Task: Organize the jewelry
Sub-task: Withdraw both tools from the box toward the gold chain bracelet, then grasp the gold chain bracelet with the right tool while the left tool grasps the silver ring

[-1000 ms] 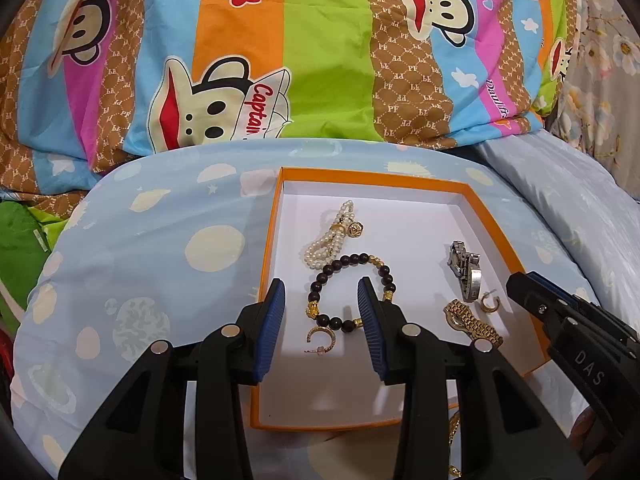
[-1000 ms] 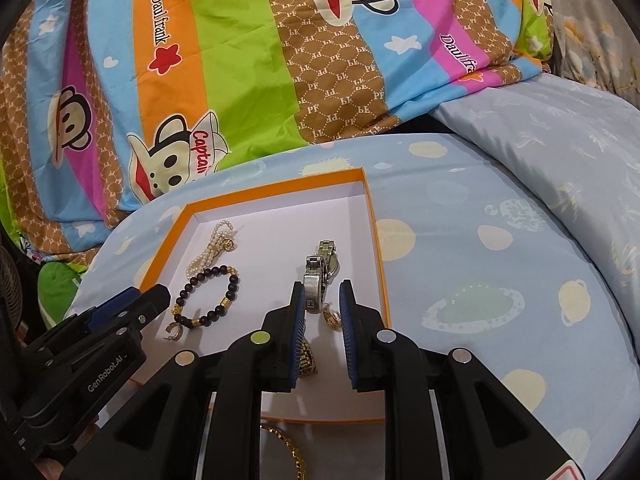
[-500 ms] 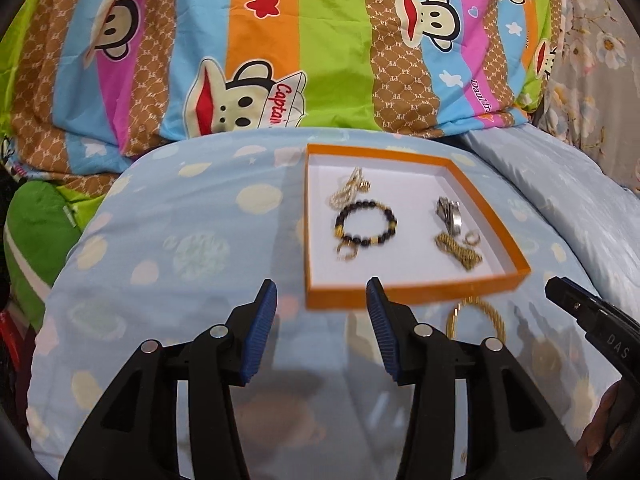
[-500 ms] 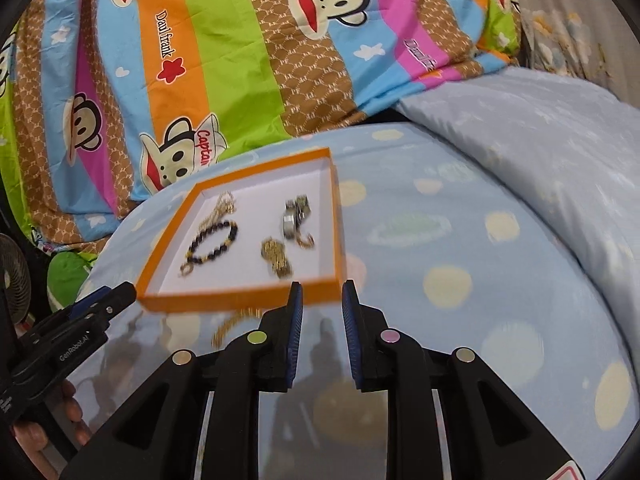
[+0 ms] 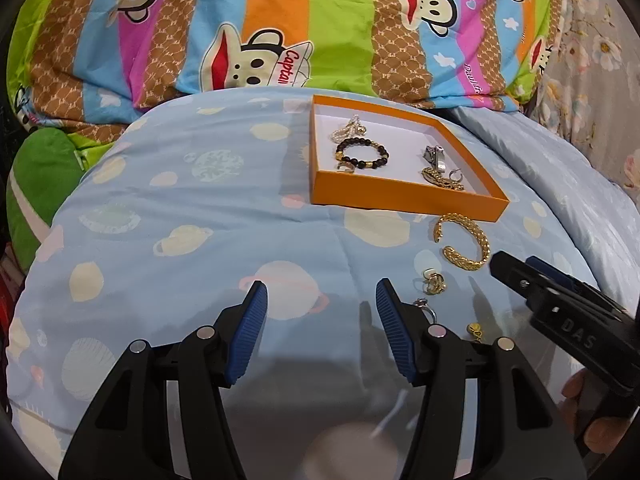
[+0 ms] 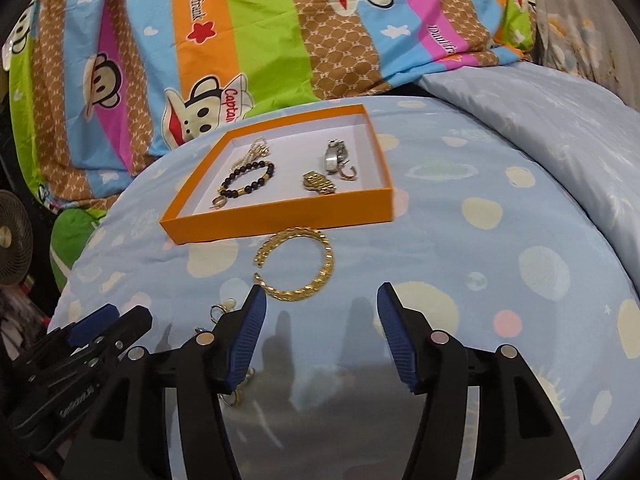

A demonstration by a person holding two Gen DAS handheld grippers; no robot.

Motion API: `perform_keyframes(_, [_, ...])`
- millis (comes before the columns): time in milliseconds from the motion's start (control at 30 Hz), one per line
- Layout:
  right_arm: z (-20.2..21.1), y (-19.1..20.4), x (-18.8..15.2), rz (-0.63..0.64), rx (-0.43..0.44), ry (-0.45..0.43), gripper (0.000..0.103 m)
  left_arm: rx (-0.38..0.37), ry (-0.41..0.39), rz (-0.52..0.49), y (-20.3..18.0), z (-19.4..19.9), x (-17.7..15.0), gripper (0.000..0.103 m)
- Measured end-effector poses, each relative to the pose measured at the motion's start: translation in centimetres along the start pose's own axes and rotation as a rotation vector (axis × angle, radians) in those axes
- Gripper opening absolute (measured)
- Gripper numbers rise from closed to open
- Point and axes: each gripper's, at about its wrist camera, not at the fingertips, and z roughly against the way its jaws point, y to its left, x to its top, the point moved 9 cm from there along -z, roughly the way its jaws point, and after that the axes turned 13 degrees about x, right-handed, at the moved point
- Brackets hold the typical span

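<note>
"DAS" on right gripper [image 5: 520,272] (quilt [image 5: 288,68]: "Captai…", prob. "Captain").

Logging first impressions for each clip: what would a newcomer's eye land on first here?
Probably the orange jewelry box on the pale blue planet-print quilt, holding a black bead bracelet and a watch. Next, the gold cuff bangle lying on the quilt just in front of the box. Behind everything, the striped cartoon-monkey bedding is loud.
</note>
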Motion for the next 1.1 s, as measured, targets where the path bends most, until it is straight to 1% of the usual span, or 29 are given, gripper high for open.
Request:
perform_keyframes(200, [-2.3, 0.6, 0.7, 0.016, -0.01, 0.051, 0.058, -0.005, 0.022, 0.022, 0.3, -0.4, -0.2, 0.055])
perform_keyframes(467, [-3.6, 0.7, 0.6, 0.019, -0.029, 0.087, 0.058, -0.007, 0.038, 0.016, 0.2, -0.7, -0.3, 0.055])
perform_keyframes(500, [-3.6, 0.6, 0.6, 0.015, -0.031, 0.089, 0.056, -0.008, 0.04, 0.016, 0.2, -0.7, -0.4, 0.055])
perform_keyframes(533, [-3.6, 0.6, 0.6, 0.013, -0.029, 0.087, 0.055, -0.008, 0.042, 0.015, 0.2, -0.8, -0.4, 0.055])
perform_keyframes(567, [-3.5, 0.6, 0.6, 0.011, -0.028, 0.085, 0.051, -0.009, 0.043, 0.015, 0.2, -0.8, -0.4, 0.055])
perform_keyframes(733, [-3.4, 0.5, 0.7, 0.002, -0.018, 0.076, 0.05, -0.011, 0.046, 0.014, 0.1, -0.8, -0.5, 0.055])
perform_keyframes(833, [-2.9, 0.4, 0.8, -0.007, -0.012, 0.055, 0.05, -0.01, 0.046, 0.015, 0.1, -0.8, -0.5, 0.055])
perform_keyframes(967, [-1.4, 0.0, 0.6, -0.006, -0.027, 0.017, 0.05, -0.019, 0.046, 0.011, 0.0, -0.8, -0.5, 0.055])
perform_keyframes(1100, [0.6, -1.0, -0.1, -0.01, -0.051, -0.012, 0.05, -0.029, 0.046, -0.016, -0.8, -0.5, -0.8, 0.055])
